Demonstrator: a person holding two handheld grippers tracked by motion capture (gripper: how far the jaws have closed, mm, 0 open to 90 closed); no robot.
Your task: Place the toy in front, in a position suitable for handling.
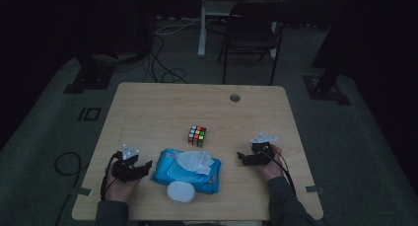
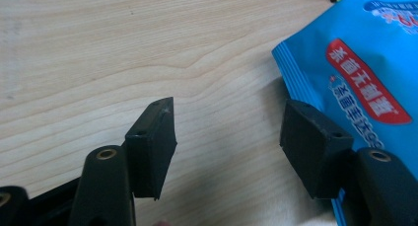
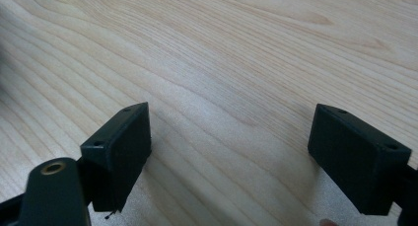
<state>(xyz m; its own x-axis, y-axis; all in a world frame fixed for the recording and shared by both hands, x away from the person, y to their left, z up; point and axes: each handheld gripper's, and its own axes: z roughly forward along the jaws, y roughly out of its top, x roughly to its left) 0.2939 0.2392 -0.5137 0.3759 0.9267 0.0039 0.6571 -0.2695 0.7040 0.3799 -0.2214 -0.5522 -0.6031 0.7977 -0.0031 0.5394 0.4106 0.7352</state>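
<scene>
the wooden table [image 1: 148,112] fills the middle of the high view. near its lower centre lies the blue wipes pack [image 1: 170,171], a white tissue [image 1: 194,162] pulled up from its top. a round white lid [image 1: 181,192] touches the pack's lower edge. left of the pack, just beside it, the left gripper [image 1: 146,165] has its jaws spread apart with nothing between them. at right, well apart from the pack, the right gripper [image 1: 241,157] is likewise spread wide and empty. a small colour cube [image 1: 196,135] sits above the pack.
</scene>
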